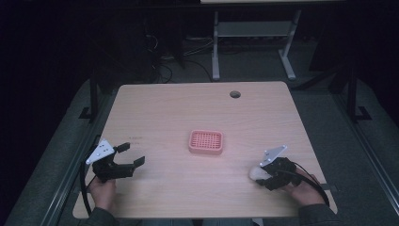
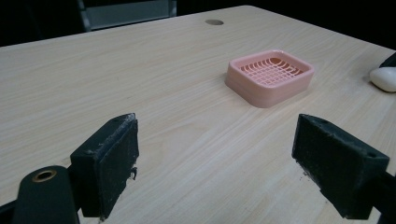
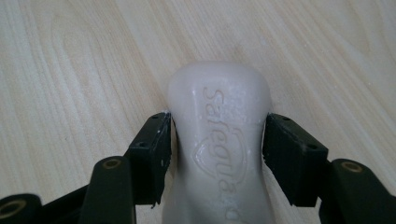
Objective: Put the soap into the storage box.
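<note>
The white soap bar (image 3: 219,140), lying on the table (image 1: 179,183) near its right front edge, is being clamped at its waist by the right gripper (image 3: 217,144), and is best being kept level for the pink soap dish (image 1: 206,142), while the left gripper (image 2: 215,163) is being held wide open

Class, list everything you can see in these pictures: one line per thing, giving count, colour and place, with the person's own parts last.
Soap bar: one, white, near right of the table, between the right gripper's pads.
Soap dish: one, pink with a grid floor, middle of the table.
Table: one, light wood, with a round hole near its far edge.
Desk frame: one, grey, on the floor beyond the table.
Left gripper: one, black, near left, jaws wide apart over bare wood.
Right gripper: one, black, pads against the soap bar's sides.
Hands: two, at the near edge.
</note>
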Available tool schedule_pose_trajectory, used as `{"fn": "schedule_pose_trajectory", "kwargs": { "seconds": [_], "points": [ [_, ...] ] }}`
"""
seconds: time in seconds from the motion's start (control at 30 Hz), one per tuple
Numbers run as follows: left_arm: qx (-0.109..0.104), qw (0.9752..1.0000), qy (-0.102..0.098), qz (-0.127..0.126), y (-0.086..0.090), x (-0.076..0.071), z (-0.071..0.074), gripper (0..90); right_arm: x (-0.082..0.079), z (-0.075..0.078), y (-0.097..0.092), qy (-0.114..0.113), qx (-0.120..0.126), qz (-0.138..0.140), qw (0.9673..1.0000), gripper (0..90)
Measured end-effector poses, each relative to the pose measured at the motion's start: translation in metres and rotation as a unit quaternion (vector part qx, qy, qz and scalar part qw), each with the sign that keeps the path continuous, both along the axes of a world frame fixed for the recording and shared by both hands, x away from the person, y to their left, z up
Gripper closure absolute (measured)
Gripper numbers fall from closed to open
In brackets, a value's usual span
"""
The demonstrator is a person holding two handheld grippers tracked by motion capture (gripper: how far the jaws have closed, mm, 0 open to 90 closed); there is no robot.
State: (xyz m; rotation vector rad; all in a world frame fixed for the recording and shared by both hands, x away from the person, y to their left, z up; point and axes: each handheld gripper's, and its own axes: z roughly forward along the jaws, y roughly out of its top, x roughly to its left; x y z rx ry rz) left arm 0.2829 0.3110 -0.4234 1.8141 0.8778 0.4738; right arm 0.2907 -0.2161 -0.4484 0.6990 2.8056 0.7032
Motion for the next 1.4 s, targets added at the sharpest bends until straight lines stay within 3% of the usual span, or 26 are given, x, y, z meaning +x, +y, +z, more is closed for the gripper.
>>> {"fn": "schedule_pose_trajectory", "kwargs": {
  "seconds": [0.13, 0.53, 1.4],
  "points": [
    [0.000, 1.0000, 0.000, 0.000, 0.000, 0.000, 0.000, 14.0, 0.000, -0.003, 0.000, 0.005, -0.007, -0.003, 1.0000, 42.8],
    [0.002, 1.0000, -0.002, -0.002, 0.000, 0.000, 0.000, 14.1, 0.002, -0.003, -0.003, 0.020, 0.006, -0.007, 0.9998, 45.0],
    [0.000, 1.0000, -0.005, 0.000, 0.001, 0.000, 0.001, 14.1, -0.002, 0.008, -0.010, 0.003, 0.037, -0.025, 0.9990, 47.6]
  ]
}}
